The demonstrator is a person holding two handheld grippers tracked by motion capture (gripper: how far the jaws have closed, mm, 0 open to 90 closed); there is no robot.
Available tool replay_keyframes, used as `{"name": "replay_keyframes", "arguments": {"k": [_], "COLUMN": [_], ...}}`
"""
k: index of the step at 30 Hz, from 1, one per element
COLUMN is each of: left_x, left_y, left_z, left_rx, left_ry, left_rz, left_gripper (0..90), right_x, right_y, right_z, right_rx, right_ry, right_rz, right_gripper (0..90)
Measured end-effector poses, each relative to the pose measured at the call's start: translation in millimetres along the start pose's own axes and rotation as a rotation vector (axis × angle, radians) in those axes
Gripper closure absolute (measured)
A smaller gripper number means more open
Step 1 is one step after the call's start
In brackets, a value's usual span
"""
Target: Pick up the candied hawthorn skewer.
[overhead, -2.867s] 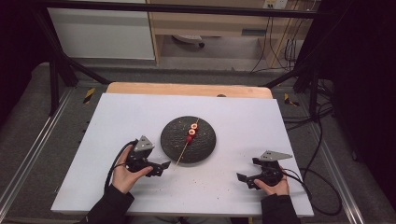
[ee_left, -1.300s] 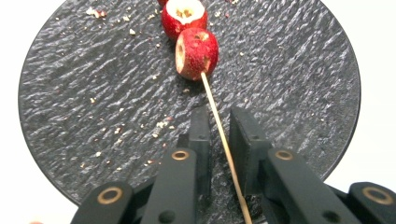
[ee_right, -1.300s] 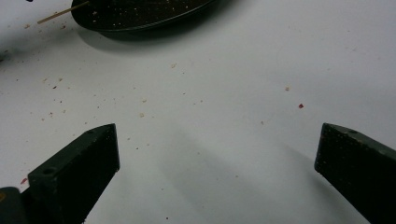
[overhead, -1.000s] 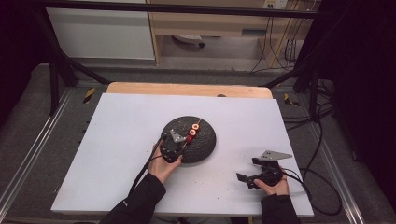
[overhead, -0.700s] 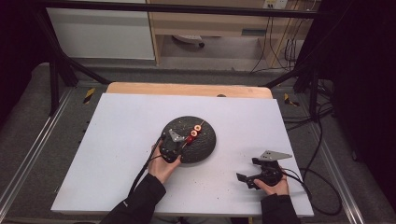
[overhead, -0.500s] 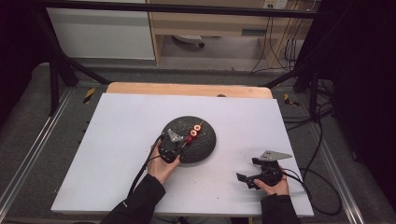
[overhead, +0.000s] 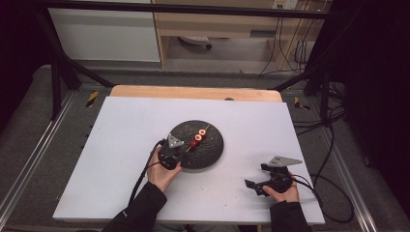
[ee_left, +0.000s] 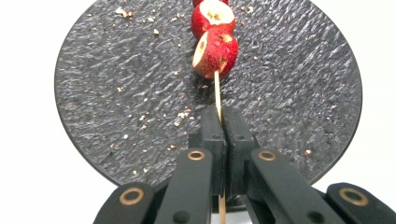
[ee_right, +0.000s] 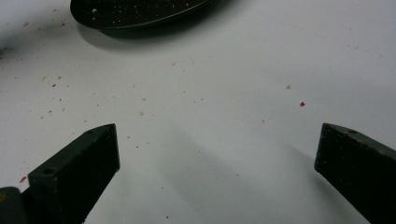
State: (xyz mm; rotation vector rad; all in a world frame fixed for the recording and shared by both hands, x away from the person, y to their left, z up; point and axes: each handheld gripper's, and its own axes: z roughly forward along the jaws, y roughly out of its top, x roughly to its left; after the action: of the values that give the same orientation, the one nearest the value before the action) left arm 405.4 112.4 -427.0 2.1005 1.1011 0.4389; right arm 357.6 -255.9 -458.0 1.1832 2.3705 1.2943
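White desk (overhead: 121,145) w/ wood strip along far edge. Round black plate (overhead: 212,150) sits near desk centre, rough texture, crumbs on it. Left gripper (ee_left: 223,126) at plate's near-left rim, jaws pinched tight on the thin wooden skewer (ee_left: 217,93), which runs between them toward plate middle. Skewer carries red fruit pieces (ee_left: 215,52), cut faces showing, resting on plate. Right gripper (ee_right: 217,154) rests near desk's near-right corner, well apart from plate, jaws spread wide over bare desk, nothing between. Small crumbs scattered on desk by plate's near edge.
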Motion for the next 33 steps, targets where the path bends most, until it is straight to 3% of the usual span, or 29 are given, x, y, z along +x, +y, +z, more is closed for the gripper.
{"name": "replay_keyframes", "arguments": {"k": [10, 23, 33], "left_x": [7.5, 21.4, 31.0], "left_y": [-10.7, -36.8, -56.5], "left_z": [-19.4, -47.2, -59.5], "left_rx": [-0.068, -0.145, -0.189], "left_ry": [-0.039, -0.099, -0.162], "left_rz": [0.004, -0.001, 0.005], "left_gripper": [88.2, 88.2, 88.1], "right_x": [0.5, 3.2, 12.2], "right_y": [-0.2, 1.7, 6.8], "right_z": [0.2, 2.5, 5.8], "right_rx": [-0.001, -0.015, -0.017], "right_ry": [-0.001, 0.005, 0.010], "right_rz": [0.006, 0.026, 0.020], "right_gripper": [1.0, 1.1, 0.6]}}
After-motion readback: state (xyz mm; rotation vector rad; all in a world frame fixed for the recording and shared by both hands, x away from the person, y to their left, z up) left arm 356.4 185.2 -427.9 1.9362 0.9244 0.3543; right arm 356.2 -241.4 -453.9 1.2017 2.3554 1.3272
